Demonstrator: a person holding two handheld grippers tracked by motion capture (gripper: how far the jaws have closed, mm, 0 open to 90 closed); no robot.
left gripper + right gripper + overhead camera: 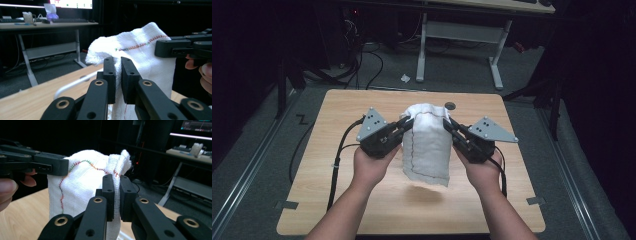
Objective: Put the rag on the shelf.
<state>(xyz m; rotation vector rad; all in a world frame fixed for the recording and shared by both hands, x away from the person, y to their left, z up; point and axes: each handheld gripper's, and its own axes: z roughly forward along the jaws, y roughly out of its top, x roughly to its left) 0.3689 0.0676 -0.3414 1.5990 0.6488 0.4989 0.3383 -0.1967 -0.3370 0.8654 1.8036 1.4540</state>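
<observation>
A white cloth (427, 145) with red stitching along its hem hangs in the air above the wooden table (337, 200), held up by both grippers. My left gripper (408, 121) is shut on the cloth's upper left corner, and in the left gripper view the cloth (140, 50) is pinched between its jaws (118, 67). My right gripper (448, 123) is shut on the upper right corner, with the cloth (82, 180) pressed between its jaws (117, 187). The cloth's lower edge hangs free just above the tabletop, casting a shadow.
A small dark round mark (450, 105) sits near the table's far edge. Behind the table a white-legged desk (462, 35) stands on the grey floor, with cables (362, 65) on the ground. Cables (337, 160) trail from the left gripper across the table.
</observation>
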